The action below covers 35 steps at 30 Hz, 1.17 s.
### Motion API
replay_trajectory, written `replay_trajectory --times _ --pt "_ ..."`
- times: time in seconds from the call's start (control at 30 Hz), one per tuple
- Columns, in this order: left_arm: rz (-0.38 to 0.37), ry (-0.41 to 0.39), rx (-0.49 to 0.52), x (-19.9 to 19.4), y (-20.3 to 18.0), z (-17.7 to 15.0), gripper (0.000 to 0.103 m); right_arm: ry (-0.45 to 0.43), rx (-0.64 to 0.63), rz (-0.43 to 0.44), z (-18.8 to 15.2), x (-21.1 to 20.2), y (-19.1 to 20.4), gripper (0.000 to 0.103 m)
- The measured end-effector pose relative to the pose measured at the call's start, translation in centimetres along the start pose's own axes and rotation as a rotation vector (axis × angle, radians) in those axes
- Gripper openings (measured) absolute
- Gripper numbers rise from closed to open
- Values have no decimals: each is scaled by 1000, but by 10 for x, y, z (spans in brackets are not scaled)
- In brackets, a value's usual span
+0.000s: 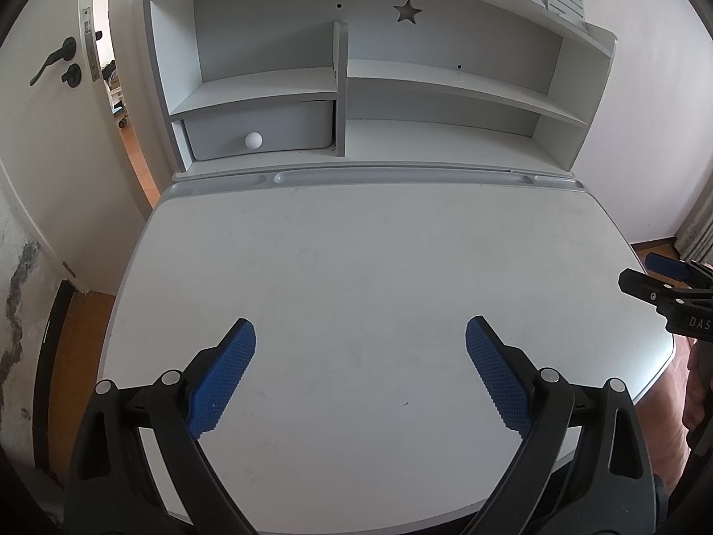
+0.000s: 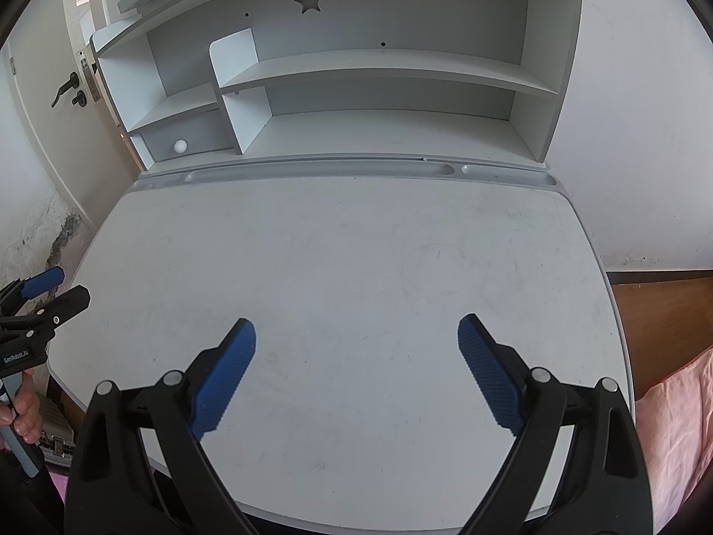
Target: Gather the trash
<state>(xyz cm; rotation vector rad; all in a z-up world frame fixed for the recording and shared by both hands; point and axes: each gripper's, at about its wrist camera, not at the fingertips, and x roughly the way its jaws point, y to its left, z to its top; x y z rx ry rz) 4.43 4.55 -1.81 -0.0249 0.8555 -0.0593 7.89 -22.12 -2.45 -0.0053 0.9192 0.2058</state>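
Both tongs wide open, empty, above the bare white desk [image 1: 356,267].
I see no trash; left tongs [image 1: 361,374] and right tongs [image 2: 356,374] risk closing on nothing.

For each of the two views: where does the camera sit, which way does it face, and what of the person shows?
Left wrist: on the left gripper, open, facing the desk; right gripper at right edge.
Right wrist: on the right gripper, open, facing the same desk; left gripper and hand at left edge.
Shared: desk, shelf unit with star cutout, drawer knob.
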Motion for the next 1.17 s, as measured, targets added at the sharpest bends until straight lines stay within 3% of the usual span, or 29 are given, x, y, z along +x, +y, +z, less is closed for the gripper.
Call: replay_trajectory --times 1.17 --pt "27 29 -21 6 4 1 92 1 5 -4 2 0 -2 89"
